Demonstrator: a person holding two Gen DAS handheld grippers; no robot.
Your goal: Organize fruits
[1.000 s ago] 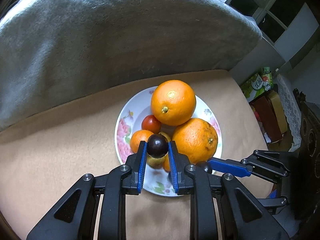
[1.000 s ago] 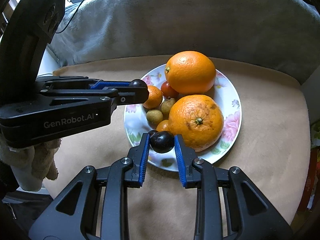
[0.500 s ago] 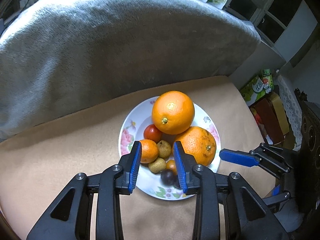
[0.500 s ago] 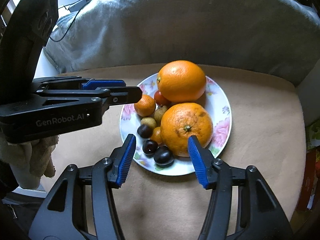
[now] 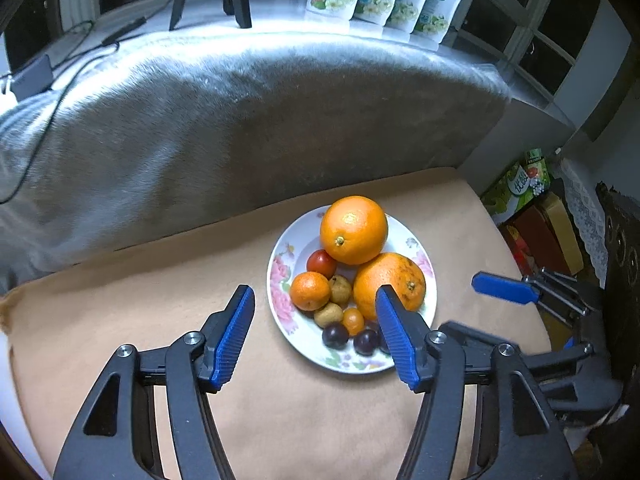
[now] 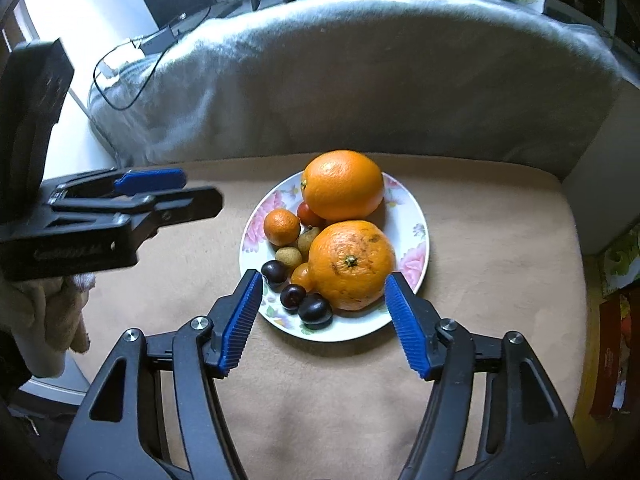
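Dark plums (image 6: 315,311) sat loose at the near rim of the floral plate (image 6: 416,236) beside the oranges (image 6: 351,264), both the left gripper (image 5: 316,334) and right gripper (image 6: 324,320) had just been opening, empty, so the drop-off looked done, probably nothing left to fetch.

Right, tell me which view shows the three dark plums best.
The right wrist view: all three dark plums lie unobstructed at the plate's near edge. In the left wrist view, the left gripper's finger partly hides one of them.
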